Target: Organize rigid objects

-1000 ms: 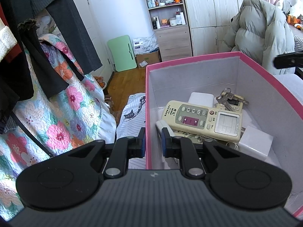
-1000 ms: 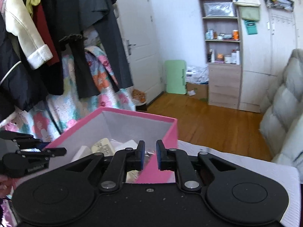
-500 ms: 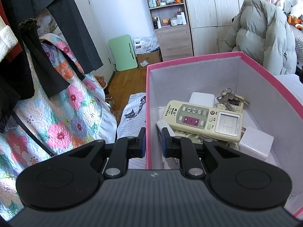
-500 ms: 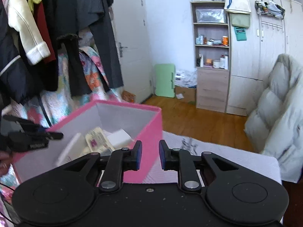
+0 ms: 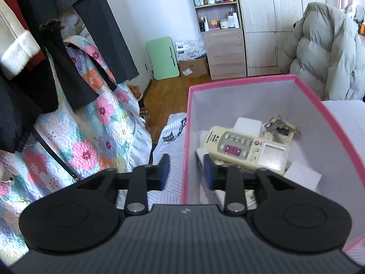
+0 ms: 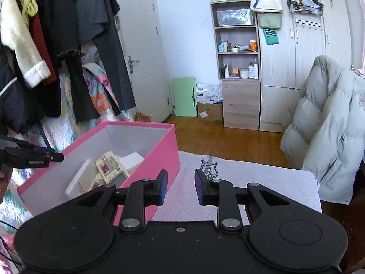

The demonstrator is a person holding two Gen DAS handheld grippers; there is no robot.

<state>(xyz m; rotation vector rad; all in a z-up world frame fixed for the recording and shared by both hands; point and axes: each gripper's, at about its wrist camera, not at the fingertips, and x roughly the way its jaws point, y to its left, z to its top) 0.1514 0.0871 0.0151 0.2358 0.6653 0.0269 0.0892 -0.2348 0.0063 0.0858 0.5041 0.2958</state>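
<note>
A pink box with a white inside stands on the bed. It holds a cream remote control, a white charger block, a bunch of keys and a white cube. My left gripper is open, its fingers straddling the box's left wall without gripping it. My right gripper is open and empty, above the bedsheet to the right of the box. The remote also shows in the right wrist view, and the left gripper at that view's left edge.
A white patterned bedsheet covers the bed. Hanging clothes and a floral quilt are on the left. A grey puffer jacket sits at the right. A shelf unit and wardrobe stand behind on the wooden floor.
Both grippers have opened. The left has let go of the box's left wall. The right has drawn back to the right, away from the box's wall.
</note>
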